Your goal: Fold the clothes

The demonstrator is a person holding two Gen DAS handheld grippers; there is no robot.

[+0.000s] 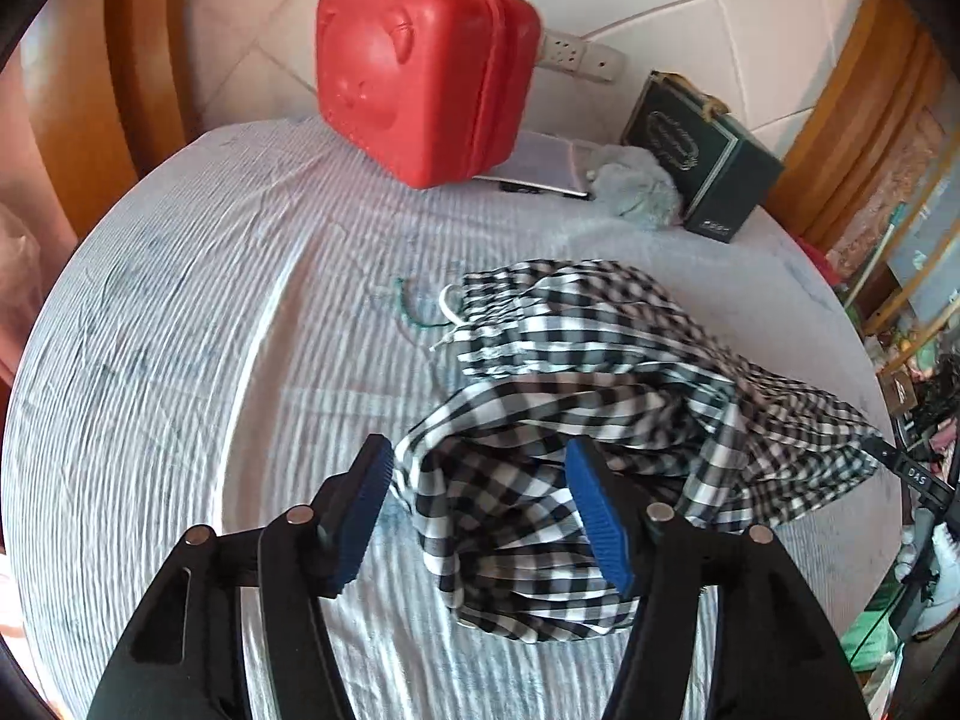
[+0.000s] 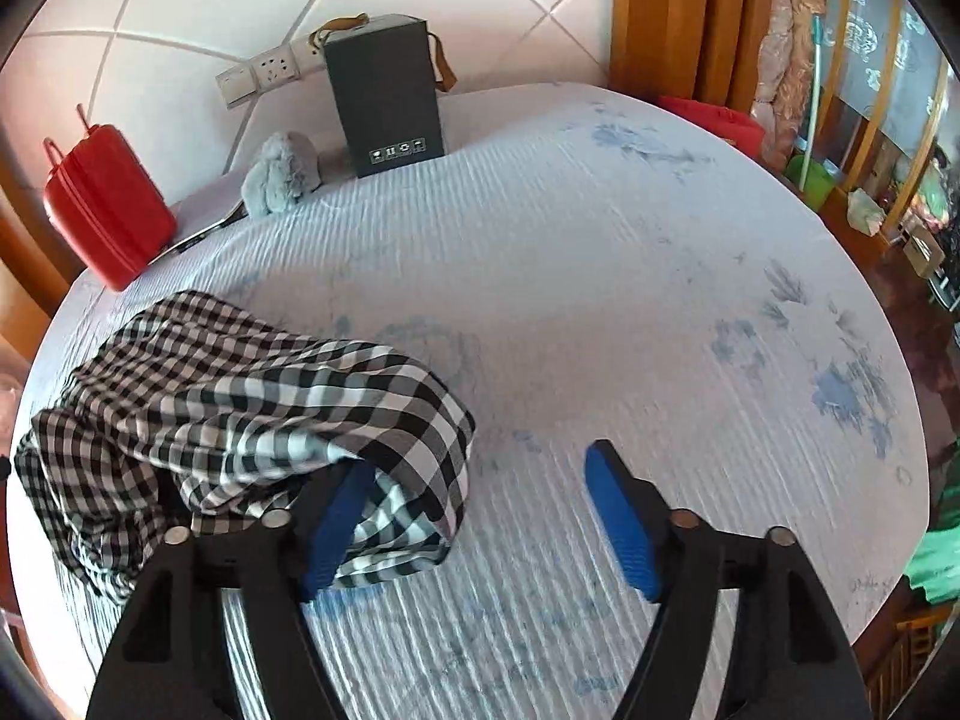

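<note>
A black-and-white checked garment [image 1: 570, 360] lies crumpled on the pale striped bedsheet [image 1: 180, 330], its white drawstring showing at the far left end. My left gripper [image 1: 477, 450] is open just above its near end. The cloth lies below and between the blue pads [image 1: 600, 516], which do not press it. In the right wrist view the garment [image 2: 240, 372] sits at the left. My right gripper [image 2: 480, 462] is open over the sheet [image 2: 600, 300]. A fold of the cloth covers the tip of its left finger, and the right finger is bare.
A red hard case [image 1: 420, 78] [image 2: 108, 204] stands at the back by the wall. Beside it are a flat grey device [image 1: 540, 168], a grey plush toy [image 1: 636, 186] [image 2: 282, 174] and a dark box [image 1: 702, 150] [image 2: 387, 96]. Wooden frames flank the bed, and clutter lies past its right edge.
</note>
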